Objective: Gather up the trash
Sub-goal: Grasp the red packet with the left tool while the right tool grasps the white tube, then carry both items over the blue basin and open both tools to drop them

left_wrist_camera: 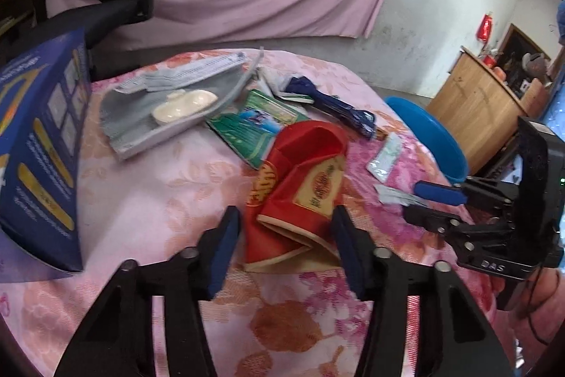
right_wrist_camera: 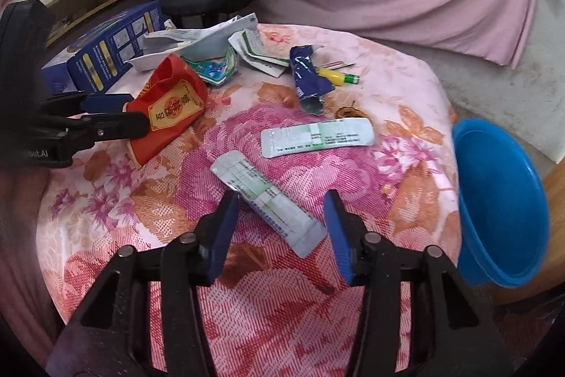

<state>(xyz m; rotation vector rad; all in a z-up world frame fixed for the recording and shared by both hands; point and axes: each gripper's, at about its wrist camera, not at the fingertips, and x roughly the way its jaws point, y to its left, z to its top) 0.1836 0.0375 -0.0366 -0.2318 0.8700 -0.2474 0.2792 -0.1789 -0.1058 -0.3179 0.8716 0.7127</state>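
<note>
Red crumpled paper packet with a gold label lies on the pink floral tablecloth, its long axis running away from the left gripper and leaning a little to the right, the open torn end nearest the fingers. The near end sits between the two blue pads, which stand wide apart; the right pad looks to be touching the packet's edge, the left pad is just beside it without contact.

In the right wrist view, the right gripper is spread wide over a long flat white-and-green foil sachet. The sachet's long axis runs diagonally, from beyond the left fingertip down toward the right finger, so its lower end lies between the pads without clearly touching either. A second similar white-and-green sachet lies crosswise farther ahead of the fingers. A blue plastic basin sits off to the right of the right finger, at the table's edge.
</note>
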